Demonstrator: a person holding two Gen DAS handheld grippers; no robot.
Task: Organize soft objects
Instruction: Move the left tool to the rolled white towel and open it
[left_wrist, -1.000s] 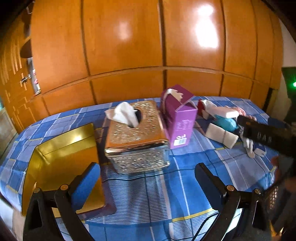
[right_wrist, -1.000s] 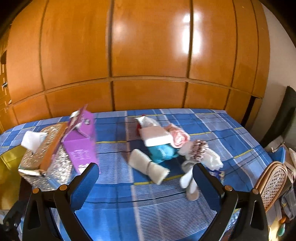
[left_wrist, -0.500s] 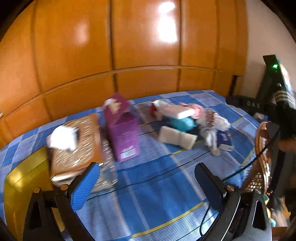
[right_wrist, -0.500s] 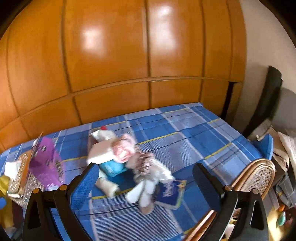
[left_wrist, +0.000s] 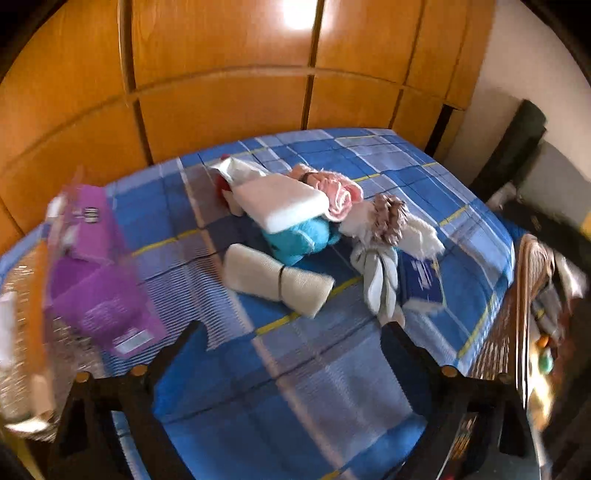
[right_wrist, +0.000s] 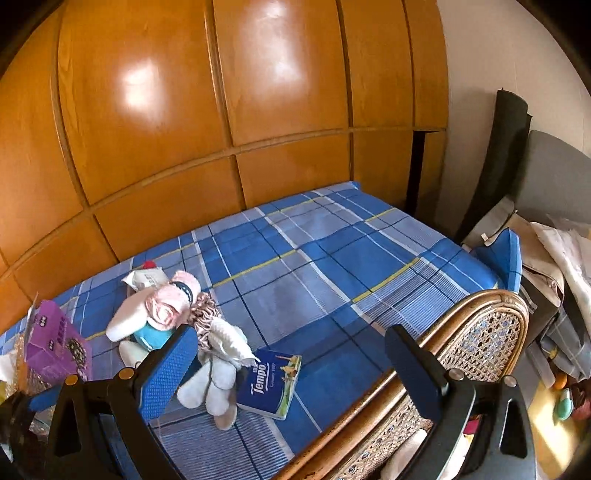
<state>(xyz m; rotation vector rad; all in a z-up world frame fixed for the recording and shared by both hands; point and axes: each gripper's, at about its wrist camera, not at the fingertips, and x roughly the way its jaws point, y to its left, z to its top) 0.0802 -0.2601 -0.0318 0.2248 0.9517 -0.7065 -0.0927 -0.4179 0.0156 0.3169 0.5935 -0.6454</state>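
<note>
A pile of soft things lies mid-table on the blue checked cloth (left_wrist: 332, 387): a rolled beige towel (left_wrist: 277, 282), a white folded pad (left_wrist: 284, 205), a teal cloth (left_wrist: 299, 238), a pink roll (left_wrist: 340, 192), a brown scrunchie (left_wrist: 388, 218) and white socks (left_wrist: 380, 280). My left gripper (left_wrist: 291, 336) hovers in front of the towel, its jaws closing a little with nothing between them. In the right wrist view my right gripper (right_wrist: 291, 350) stands open and empty, with the socks (right_wrist: 214, 380) and a blue Tempo tissue pack (right_wrist: 271, 380) just beyond its left finger.
A purple tissue box (left_wrist: 92, 273) and a blurred metallic tissue box (left_wrist: 22, 350) stand at the left. A rattan chair back (right_wrist: 476, 332) rises at the table's right edge under the right gripper. Wooden panels (right_wrist: 258, 110) close the back. Bags and clutter (right_wrist: 554, 280) lie right.
Both views have swung right. The left gripper left the tissue boxes and now faces the soft pile, its fingers slightly closer together. The right gripper moved over the table's right end and chair.
</note>
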